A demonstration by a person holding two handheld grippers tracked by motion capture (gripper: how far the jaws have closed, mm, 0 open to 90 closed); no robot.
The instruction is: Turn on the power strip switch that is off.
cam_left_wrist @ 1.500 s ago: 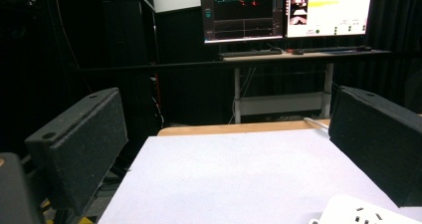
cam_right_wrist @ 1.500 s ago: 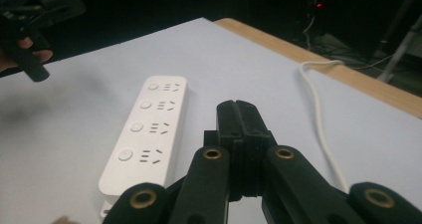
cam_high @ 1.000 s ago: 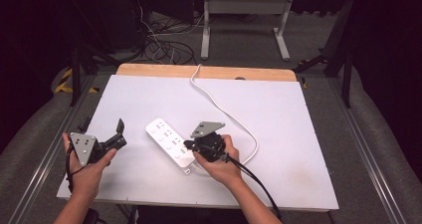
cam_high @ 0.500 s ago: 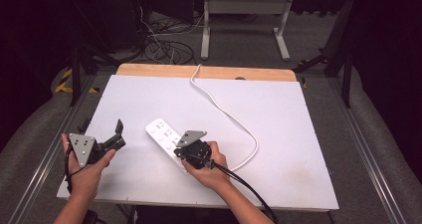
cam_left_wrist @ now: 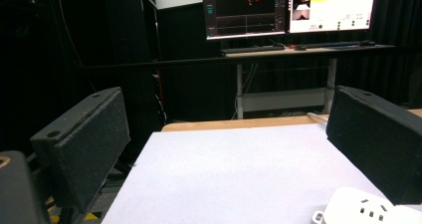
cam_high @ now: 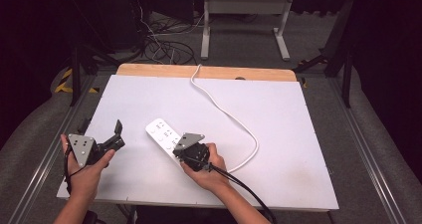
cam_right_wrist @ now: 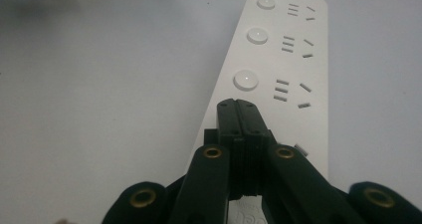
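White power strip (cam_right_wrist: 278,74): R gripper (cam_right_wrist: 242,104) just dropped onto it, jaws pressed together, prob poking 1 switch. L gripper (cam_high: 117,134) spread, idle.

Black right gripper (cam_right_wrist: 238,107): brass-ringed screw holes, grey triangular plate, trailing cable.

Power strip (cam_high: 164,137) lay on tabletop (cam_high: 278,114), left of centre, near front edge. Its cord (cam_high: 226,115) ran behind it and over the rear edge. Right gripper (cam_high: 185,155) sat over strip's near end; left gripper (cam_high: 115,136) just left of strip.
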